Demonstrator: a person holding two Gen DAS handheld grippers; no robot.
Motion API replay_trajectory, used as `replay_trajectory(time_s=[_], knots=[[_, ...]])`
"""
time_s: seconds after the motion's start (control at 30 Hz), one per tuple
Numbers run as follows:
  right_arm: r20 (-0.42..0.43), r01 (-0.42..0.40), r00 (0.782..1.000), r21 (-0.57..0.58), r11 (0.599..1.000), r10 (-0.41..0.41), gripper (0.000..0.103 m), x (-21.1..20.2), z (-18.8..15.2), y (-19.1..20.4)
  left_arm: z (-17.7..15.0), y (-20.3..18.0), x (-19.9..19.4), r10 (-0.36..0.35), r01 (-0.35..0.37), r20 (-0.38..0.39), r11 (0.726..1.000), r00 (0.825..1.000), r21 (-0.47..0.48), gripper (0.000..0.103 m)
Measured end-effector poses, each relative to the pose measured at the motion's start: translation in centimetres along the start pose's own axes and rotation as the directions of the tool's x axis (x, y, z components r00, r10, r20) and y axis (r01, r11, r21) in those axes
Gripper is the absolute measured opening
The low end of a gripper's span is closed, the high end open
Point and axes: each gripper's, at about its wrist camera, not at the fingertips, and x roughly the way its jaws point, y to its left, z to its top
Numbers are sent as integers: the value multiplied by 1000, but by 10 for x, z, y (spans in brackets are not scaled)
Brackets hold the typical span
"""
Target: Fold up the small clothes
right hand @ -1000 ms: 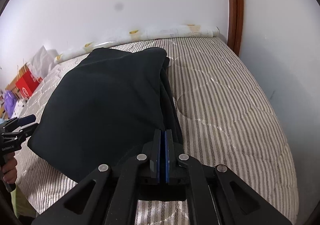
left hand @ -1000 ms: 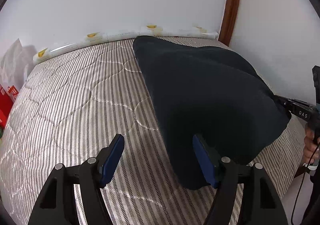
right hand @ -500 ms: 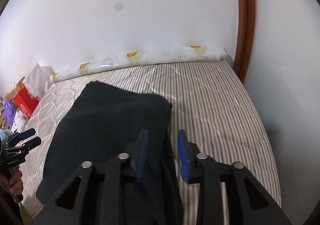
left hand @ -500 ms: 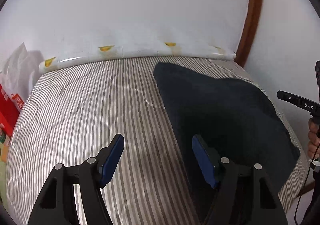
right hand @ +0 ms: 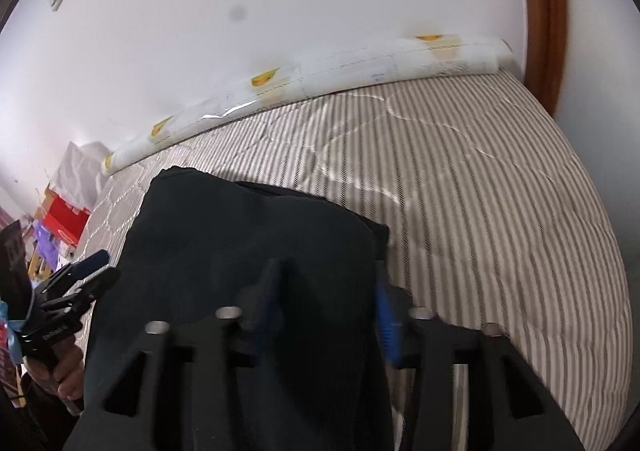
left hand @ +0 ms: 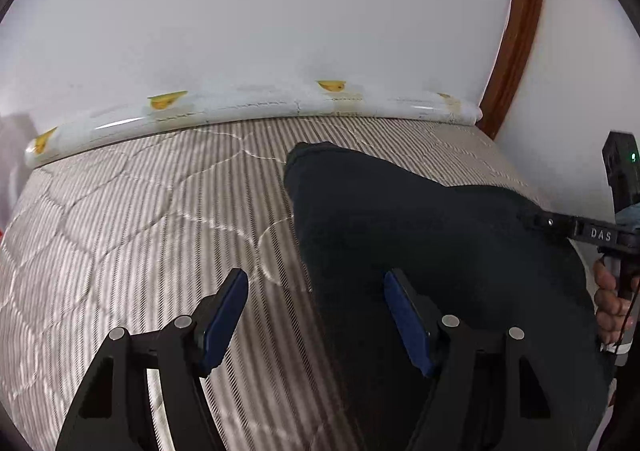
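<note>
Dark folded garment (left hand: 440, 251) lying on the striped mattress (left hand: 140, 231), filling the lower right of the left wrist view. Left gripper (left hand: 316, 315) open, its right finger over the cloth's left edge, the other over bare mattress. Right gripper (right hand: 326, 315) jaws closing, apart, cloth beneath and between them, no grip
</note>
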Motion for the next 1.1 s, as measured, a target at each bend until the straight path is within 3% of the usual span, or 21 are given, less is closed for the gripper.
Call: replay_trajectory(time_s=[0.07, 0.13, 0.47, 0.7, 0.83, 1.1], knots=[[26, -6, 1000, -36, 999, 7, 16, -2, 4, 4, 1, 0, 7, 14, -14, 1, 1000, 1000, 7, 74], [82, -3, 997, -59, 998, 8, 12, -8, 8, 3, 4, 2, 12, 17, -17, 5, 1000, 1000, 1, 74], [56, 46, 997, -55, 997, -43, 12, 11, 6, -13, 23, 6, 37, 41, -41, 16, 999, 999, -34, 74], [73, 179, 982, -66, 982, -174, 16, -19, 2, -7, 21, 7, 35, 11, -11, -8, 998, 1000, -59, 72], [90, 194, 978, -62, 979, -189, 19, -55, -21, -1, 13, 5, 16, -10, 10, -3, 999, 1000, -51, 72], [84, 164, 983, -22, 986, -162, 24, -106, -106, 12, -16, 1, -34, -53, 53, 23, 998, 998, -35, 72]])
